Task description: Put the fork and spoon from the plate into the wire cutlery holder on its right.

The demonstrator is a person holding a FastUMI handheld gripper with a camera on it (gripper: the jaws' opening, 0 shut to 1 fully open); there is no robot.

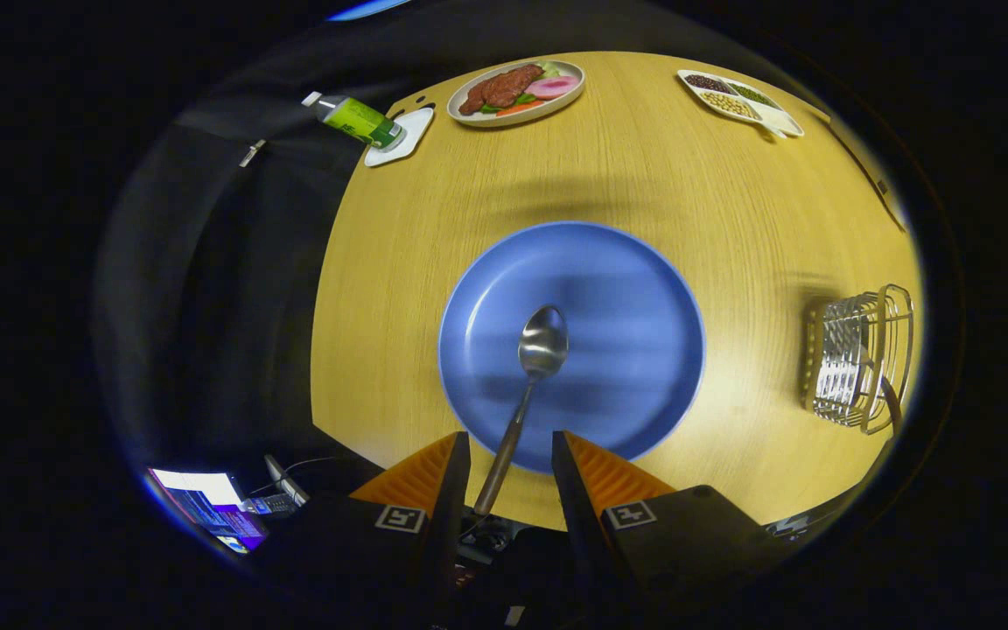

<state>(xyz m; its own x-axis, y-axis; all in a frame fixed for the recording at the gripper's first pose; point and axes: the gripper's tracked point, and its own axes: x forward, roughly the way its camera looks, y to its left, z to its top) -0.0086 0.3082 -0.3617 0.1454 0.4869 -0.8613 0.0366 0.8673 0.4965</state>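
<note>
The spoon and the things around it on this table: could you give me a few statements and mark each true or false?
1. The spoon has its bowl over the blue plate. True.
2. The tool is shut on the spoon's handle. False: the handle lies between the open fingers, with a gap at each side.
3. The wire cutlery holder stands on the plate. False: it stands on the table, apart from the plate.
4. A plate of food sits beyond the blue plate. True.
5. The green bottle stands upright. False: it lies on its side.
</note>
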